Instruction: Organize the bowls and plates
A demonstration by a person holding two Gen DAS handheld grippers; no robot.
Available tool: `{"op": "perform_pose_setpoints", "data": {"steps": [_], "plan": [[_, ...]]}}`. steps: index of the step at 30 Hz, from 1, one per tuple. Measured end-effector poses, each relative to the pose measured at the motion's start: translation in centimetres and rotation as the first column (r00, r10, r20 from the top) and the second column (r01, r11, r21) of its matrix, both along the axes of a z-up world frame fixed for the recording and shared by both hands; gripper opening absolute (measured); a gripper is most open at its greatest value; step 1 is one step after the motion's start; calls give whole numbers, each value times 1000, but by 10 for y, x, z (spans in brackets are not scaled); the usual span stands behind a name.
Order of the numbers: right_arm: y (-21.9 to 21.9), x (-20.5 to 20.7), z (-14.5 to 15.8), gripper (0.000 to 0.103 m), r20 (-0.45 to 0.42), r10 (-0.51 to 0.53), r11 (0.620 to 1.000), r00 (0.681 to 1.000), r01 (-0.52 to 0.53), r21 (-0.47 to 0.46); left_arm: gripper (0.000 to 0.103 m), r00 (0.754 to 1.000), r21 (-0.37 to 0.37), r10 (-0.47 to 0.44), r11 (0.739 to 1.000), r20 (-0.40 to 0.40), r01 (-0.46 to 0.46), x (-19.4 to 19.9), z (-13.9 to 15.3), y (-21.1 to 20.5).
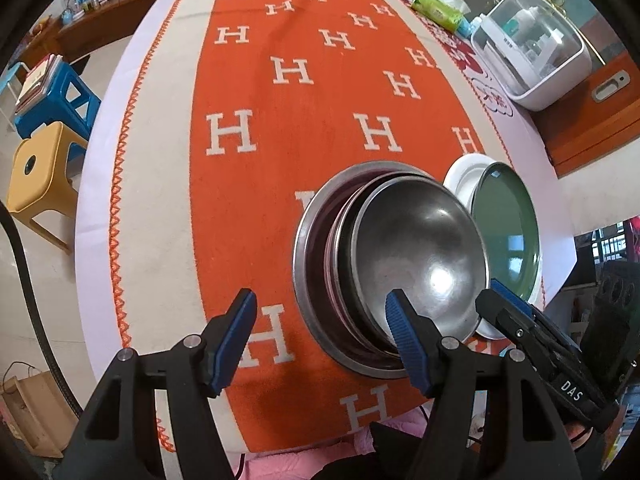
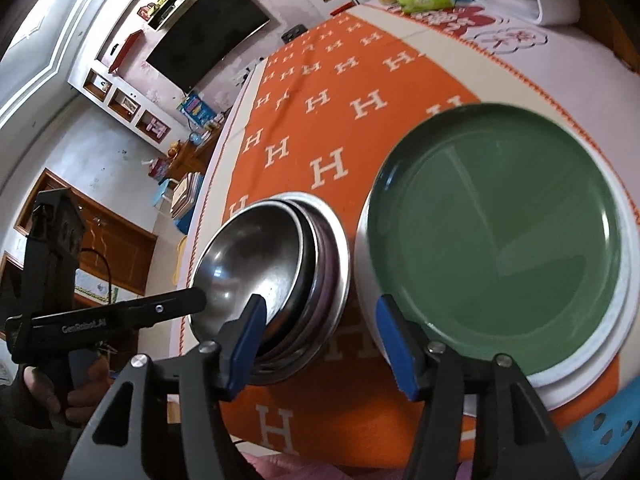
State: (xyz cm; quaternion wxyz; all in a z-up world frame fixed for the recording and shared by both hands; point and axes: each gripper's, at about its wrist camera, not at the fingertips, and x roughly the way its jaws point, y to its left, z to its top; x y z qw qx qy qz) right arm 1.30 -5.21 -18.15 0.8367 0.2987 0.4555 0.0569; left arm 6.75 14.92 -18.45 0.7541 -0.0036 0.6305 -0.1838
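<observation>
Left gripper (image 1: 322, 340): its two blue-padded fingers stand apart with nothing pinched between them. One pad hangs over bare orange cloth; the other overlaps the near rim of the steel bowl stack in this view, and whether it touches that rim cannot be told.
Right gripper (image 2: 322, 344): released, its fingers spread. The gap between them looks onto the cloth strip separating the bowls from the plates. One pad sits in front of the bowl stack's rim, the other in front of the white plate's near edge; contact with either cannot be told.
Steel bowls (image 1: 416, 256): several metal bowls nested together, tilted so the top bowl's shiny inside faces the left gripper. They sit just ahead of it, toward its right finger.
Green plate (image 2: 496, 236): a round green plate lying on top of a white plate (image 2: 576, 380), directly ahead of the right gripper's right finger and just beside the bowls.
Tablecloth (image 1: 280, 128): orange with white letter H shapes and a cream border, spreading far beyond both tools.
Person's hand (image 2: 60, 396): seen from the right wrist camera, gripping the left tool's handle at the far left.
Beyond the dishes: a green tissue pack (image 1: 438, 10) and a white lidded container (image 1: 532, 56) at the table's far side.
Left of the table: a yellow stool (image 1: 38, 176) and a blue stool (image 1: 60, 100) on the floor.
</observation>
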Motion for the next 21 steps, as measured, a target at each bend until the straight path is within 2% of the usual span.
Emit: {"op": "perform_pose_setpoints", "data": {"steps": [9,18,21], "plan": [[11,13,-10,58,-46,47,999,998,-46,26,66,997,-10,-12,1000,-70,12,13,-18,-1],[19,26,-17,58,-88,71,997,994,-70,14,66,991,-16,-42,999,-129,40,21,-32,-6],[19,29,-18,58,-94,77,997,993,-76,12,62,989,-21,-49,999,-142,46,24,-35,-7]]}}
